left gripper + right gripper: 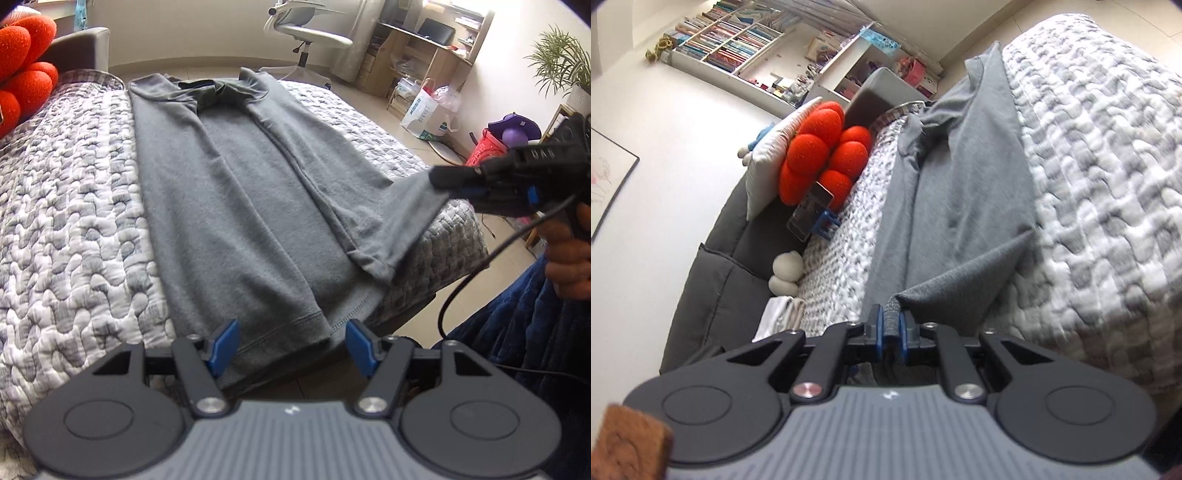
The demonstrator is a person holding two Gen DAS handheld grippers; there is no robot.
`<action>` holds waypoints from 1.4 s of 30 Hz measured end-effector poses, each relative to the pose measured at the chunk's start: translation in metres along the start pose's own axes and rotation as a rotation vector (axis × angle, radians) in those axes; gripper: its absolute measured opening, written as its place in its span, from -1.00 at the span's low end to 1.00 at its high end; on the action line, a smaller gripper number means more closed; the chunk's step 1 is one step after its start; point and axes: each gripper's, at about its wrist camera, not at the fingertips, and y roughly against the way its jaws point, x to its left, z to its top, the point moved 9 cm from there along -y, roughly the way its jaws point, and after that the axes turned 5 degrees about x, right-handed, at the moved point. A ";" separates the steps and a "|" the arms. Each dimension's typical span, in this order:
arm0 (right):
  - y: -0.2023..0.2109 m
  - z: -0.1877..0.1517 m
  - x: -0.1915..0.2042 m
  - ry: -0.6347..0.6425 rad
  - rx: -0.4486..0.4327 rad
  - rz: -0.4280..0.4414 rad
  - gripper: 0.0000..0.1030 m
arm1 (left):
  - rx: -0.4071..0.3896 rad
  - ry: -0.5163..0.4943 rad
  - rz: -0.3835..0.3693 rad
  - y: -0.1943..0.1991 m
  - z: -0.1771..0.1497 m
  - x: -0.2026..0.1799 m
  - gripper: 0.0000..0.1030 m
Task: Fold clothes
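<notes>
A bed [66, 206] covered by a grey-and-white quilted cover fills most of both views.

A grey shirt [236, 206] lies lengthwise on the quilt, collar at the far end and hem at the near edge of the bed. Both long sides are folded inward over the middle. The hem hangs slightly over the near edge.

An orange-red cushion [820, 155] made of round lobes rests against a dark grey sofa [713, 266] at the far side of the bed. A white pillow [768, 162] leans beside the cushion. A white office chair [310, 33] stands on the floor beyond the bed, near a wooden desk [424, 48].

The left gripper [291, 345] sits at the near edge of the bed, directly over the shirt hem. Its blue fingers [223, 345] are spread wide, one on each side of the hem; they grip nothing.

The right gripper [893, 325] is clamped on a corner of the shirt, near the right side of the bed. A bunched fold of grey cloth is pinched between its blue pads [874, 325], and the cloth rises from the quilt to the gripper as a lifted flap. In the left wrist view, a hand [569, 258] holds the gripper handle.
</notes>
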 end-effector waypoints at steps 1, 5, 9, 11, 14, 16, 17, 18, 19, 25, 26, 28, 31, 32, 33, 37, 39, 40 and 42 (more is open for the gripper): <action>-0.002 0.005 0.002 -0.001 -0.004 0.000 -0.76 | -0.009 -0.001 -0.005 0.001 0.002 -0.001 0.29; -0.009 0.026 0.007 -0.005 -0.018 -0.005 -0.76 | -0.075 -0.002 -0.027 0.015 0.010 0.000 0.39; -0.018 0.046 0.004 -0.019 -0.016 -0.023 -0.76 | -0.131 -0.011 -0.051 0.027 0.018 0.000 0.51; -0.023 0.055 -0.001 -0.035 -0.008 -0.025 -0.76 | -0.152 -0.025 -0.055 0.032 0.022 0.000 0.58; -0.030 0.068 -0.011 -0.056 0.000 -0.038 -0.76 | -0.157 -0.078 -0.023 0.030 0.024 -0.004 0.64; -0.035 0.075 -0.018 -0.073 0.004 -0.040 -0.76 | -0.164 -0.120 -0.002 0.029 0.024 -0.008 0.65; -0.037 0.079 -0.021 -0.081 0.004 -0.039 -0.76 | -0.168 -0.142 0.008 0.029 0.024 -0.010 0.66; -0.038 0.081 -0.024 -0.087 0.004 -0.039 -0.76 | -0.159 -0.147 0.024 0.026 0.025 -0.007 0.69; -0.040 0.083 -0.027 -0.092 0.005 -0.038 -0.76 | -0.149 -0.151 0.039 0.024 0.026 -0.004 0.74; -0.045 0.087 -0.042 -0.111 0.015 -0.051 -0.76 | -0.091 -0.178 0.133 0.010 0.030 0.015 0.74; -0.046 0.087 -0.045 -0.116 0.017 -0.056 -0.76 | -0.082 -0.182 0.149 0.008 0.031 0.018 0.74; -0.048 0.088 -0.051 -0.132 0.021 -0.066 -0.76 | -0.048 -0.177 0.157 0.002 0.030 0.024 0.73; -0.050 0.088 -0.057 -0.152 0.023 -0.070 -0.76 | 0.047 -0.145 0.152 -0.014 0.024 0.035 0.59; -0.050 0.088 -0.057 -0.151 0.024 -0.071 -0.76 | 0.063 -0.125 0.156 -0.017 0.024 0.040 0.53; -0.051 0.087 -0.057 -0.148 0.026 -0.072 -0.76 | 0.079 -0.106 0.160 -0.021 0.024 0.045 0.45; -0.052 0.087 -0.056 -0.142 0.027 -0.075 -0.75 | 0.091 -0.061 0.148 -0.024 0.028 0.056 0.21; -0.051 0.088 -0.058 -0.147 0.023 -0.079 -0.75 | 0.085 -0.054 0.130 -0.022 0.031 0.056 -0.16; -0.051 0.088 -0.059 -0.149 0.021 -0.081 -0.75 | 0.082 -0.050 0.120 -0.021 0.032 0.056 -0.30; -0.051 0.088 -0.059 -0.149 0.021 -0.083 -0.74 | 0.076 -0.042 0.101 -0.020 0.034 0.057 -0.50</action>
